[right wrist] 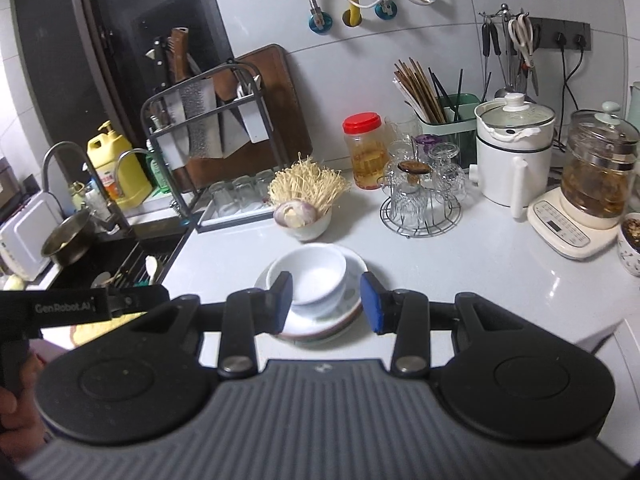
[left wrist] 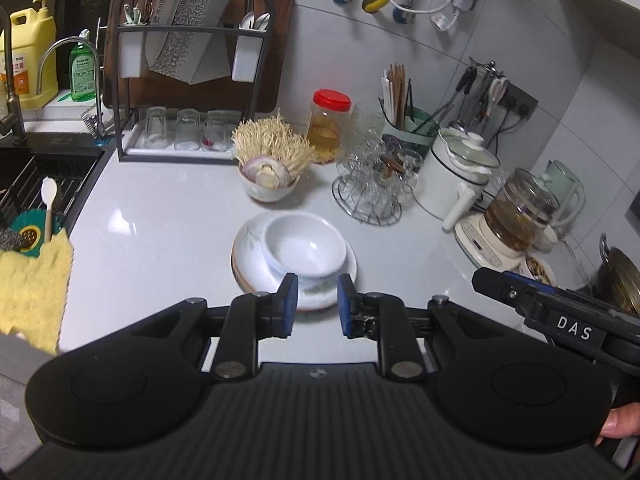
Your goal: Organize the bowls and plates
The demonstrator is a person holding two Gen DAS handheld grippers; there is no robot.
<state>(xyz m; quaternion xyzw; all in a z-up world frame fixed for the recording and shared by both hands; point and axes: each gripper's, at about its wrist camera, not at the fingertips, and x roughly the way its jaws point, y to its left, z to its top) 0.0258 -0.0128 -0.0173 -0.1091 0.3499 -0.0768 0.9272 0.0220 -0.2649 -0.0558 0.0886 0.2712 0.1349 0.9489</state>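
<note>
White bowl [left wrist: 304,246] sits in a plate [left wrist: 256,266] mid-table, well in from the sink edge. Both tools hover short of it, the left tool [left wrist: 318,306] and right tool [right wrist: 326,304], each with pads apart and grasping nothing (the stack lies just beyond their tips).

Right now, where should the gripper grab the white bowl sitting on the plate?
Probably pinch the white bowl by its thin near rim, one pad inside and one outside, coming from above. It stands upright and empty on the plate, and looks too wide to grip across.
</note>
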